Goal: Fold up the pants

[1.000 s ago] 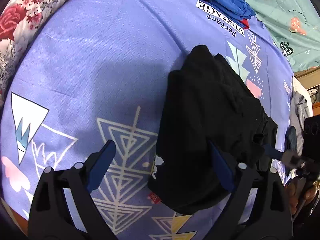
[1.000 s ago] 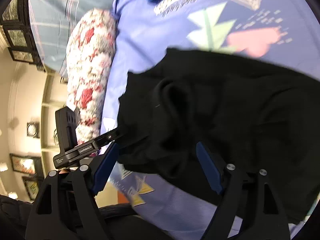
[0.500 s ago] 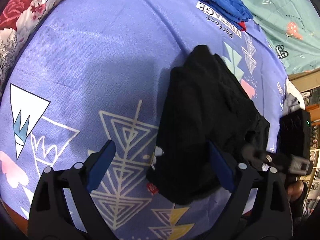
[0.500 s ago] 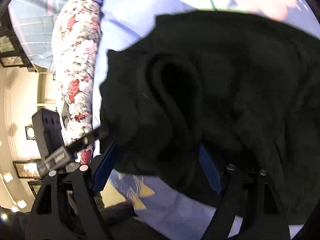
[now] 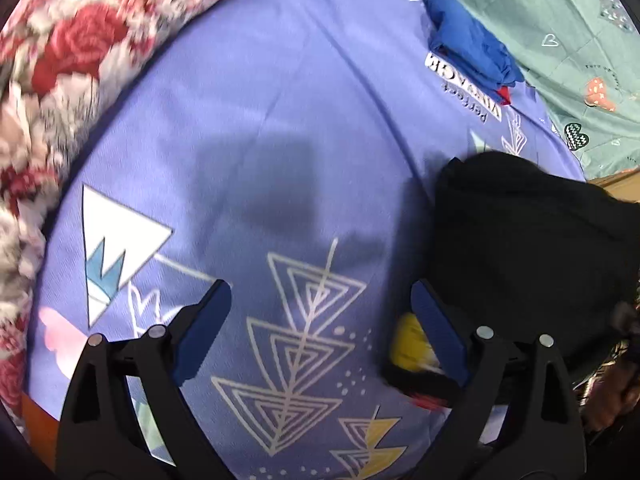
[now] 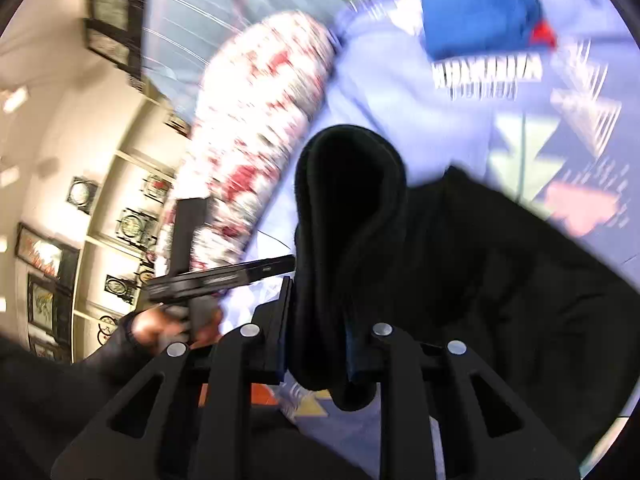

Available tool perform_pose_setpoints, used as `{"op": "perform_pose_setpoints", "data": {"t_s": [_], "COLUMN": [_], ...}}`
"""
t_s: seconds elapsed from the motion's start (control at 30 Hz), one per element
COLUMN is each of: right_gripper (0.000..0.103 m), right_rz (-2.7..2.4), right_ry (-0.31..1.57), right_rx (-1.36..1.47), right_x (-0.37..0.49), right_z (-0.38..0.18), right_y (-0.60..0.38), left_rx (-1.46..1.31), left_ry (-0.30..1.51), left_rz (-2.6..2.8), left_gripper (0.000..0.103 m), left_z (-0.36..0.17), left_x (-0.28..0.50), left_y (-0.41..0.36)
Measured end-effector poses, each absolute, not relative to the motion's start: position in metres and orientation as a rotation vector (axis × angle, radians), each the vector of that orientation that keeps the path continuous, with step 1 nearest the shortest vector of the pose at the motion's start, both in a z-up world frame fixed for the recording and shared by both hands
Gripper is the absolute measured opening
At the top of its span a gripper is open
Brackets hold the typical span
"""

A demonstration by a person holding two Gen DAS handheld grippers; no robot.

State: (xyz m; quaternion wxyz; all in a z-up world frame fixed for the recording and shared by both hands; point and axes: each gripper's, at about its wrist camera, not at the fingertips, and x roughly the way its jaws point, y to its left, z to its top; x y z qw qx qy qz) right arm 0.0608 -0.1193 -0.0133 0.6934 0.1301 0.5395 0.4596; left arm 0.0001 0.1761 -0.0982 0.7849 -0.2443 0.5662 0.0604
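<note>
Partly legible on bedsheet [image 5: 280, 92]: "Perfect". Black pants [image 5: 532, 248] right of left gripper [image 5: 320, 312], spread wide, empty. Right gripper [image 6: 316, 344] clamped on pants fold, lifted.

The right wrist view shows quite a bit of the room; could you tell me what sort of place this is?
Probably a home bedroom: a bed with a printed purple sheet, a floral bolster, and framed pictures on the wall.
</note>
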Motion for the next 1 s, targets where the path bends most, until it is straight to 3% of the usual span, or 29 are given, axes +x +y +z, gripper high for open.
{"op": "perform_pose_setpoints", "data": {"t_s": [0.13,0.37,0.47,0.53,0.7,0.77,0.83,1.0], "right_gripper": [0.021,0.026,0.056,0.06,0.06,0.052,0.038,0.031], "right_rz": [0.888,0.536,0.394,0.384,0.355,0.337,0.366,0.454], "right_ry": [1.182,1.284,1.34,1.328,1.249,1.161,1.107,1.143], "right_rx": [0.277,0.341,0.334,0.34,0.297,0.297,0.326,0.262], "right_x": [0.058,0.044,0.04,0.042,0.038,0.049,0.058,0.091], "right_z": [-0.005,-0.097,-0.135,-0.133,-0.095,-0.077,-0.066,-0.082], "right_y": [-0.197,-0.319,-0.324,-0.331,-0.346,-0.344,-0.343,-0.295], "left_rx": [-0.488,-0.392,-0.32,-0.288,-0.27,-0.283,-0.292,-0.242], "left_ry": [1.226,1.27,1.292,1.298,1.304,1.292,1.283,1.274], "left_rz": [0.093,-0.035,-0.101,-0.139,-0.177,-0.181,-0.193,-0.208], "left_gripper": [0.093,0.093,0.093,0.093,0.093,0.093,0.093,0.093], "left_z": [-0.098,-0.111,-0.117,-0.118,-0.117,-0.114,-0.111,-0.112], "left_x": [0.013,0.042,0.057,0.065,0.075,0.079,0.087,0.115], "left_y": [0.16,0.102,0.071,0.052,0.031,0.026,0.019,-0.01]}}
